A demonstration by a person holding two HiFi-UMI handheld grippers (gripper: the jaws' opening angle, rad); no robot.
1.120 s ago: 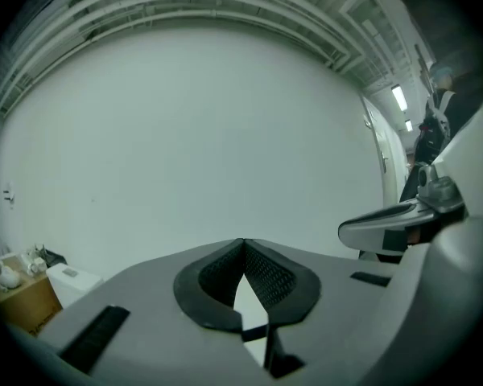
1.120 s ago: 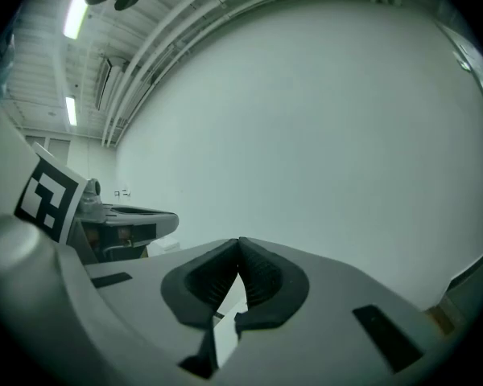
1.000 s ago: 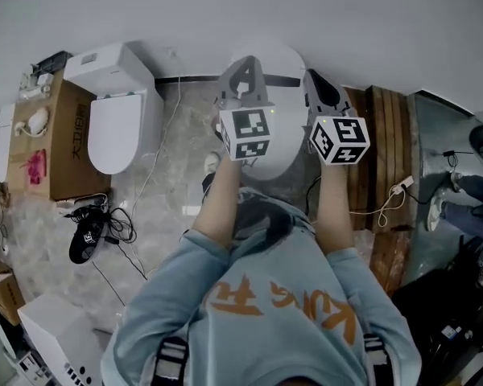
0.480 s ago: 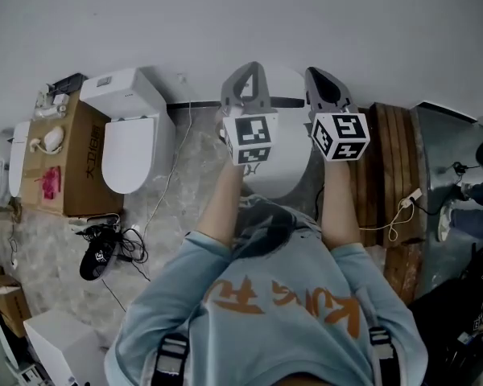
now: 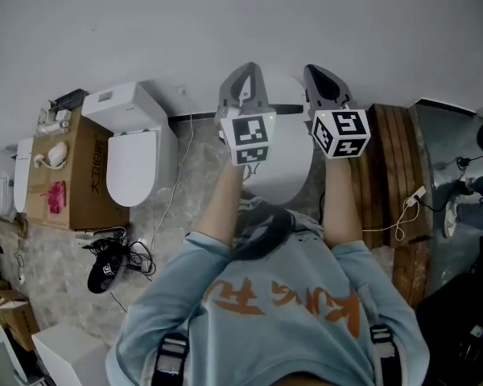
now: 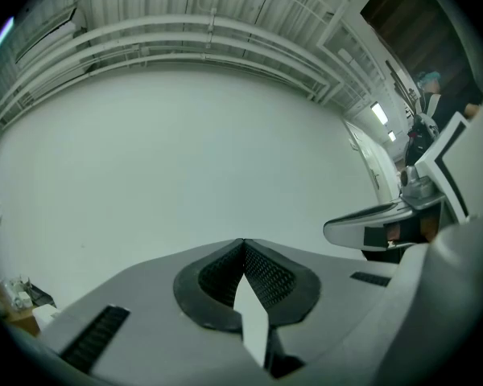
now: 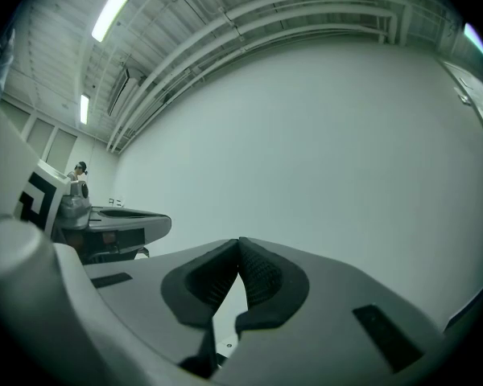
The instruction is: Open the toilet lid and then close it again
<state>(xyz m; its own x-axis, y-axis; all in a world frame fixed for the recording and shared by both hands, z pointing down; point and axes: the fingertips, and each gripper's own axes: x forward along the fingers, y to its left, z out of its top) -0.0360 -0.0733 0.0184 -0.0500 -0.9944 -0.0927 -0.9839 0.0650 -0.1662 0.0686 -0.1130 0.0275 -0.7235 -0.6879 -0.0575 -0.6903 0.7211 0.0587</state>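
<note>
The white toilet (image 5: 283,161) stands below my hands, and its lid (image 5: 288,147) shows as a pale oval between my forearms. It looks flat, though the grippers and arms cover much of it. My left gripper (image 5: 243,77) and right gripper (image 5: 322,79) hover side by side above it, pointing level at the white wall. In the left gripper view the left gripper (image 6: 243,244) has its pads together with nothing between them. The right gripper (image 7: 240,241) shows the same in its own view. Neither touches the toilet.
A second white toilet (image 5: 133,155) stands to the left beside a cardboard box (image 5: 68,175) with small items on top. A black device with cables (image 5: 106,270) lies on the floor. A wooden pallet (image 5: 393,175) and a cable (image 5: 402,207) lie to the right.
Both grippers have risen together above the toilet and stay shut. The head view has shifted, so the neighbouring toilet and box sit further right and lower.
</note>
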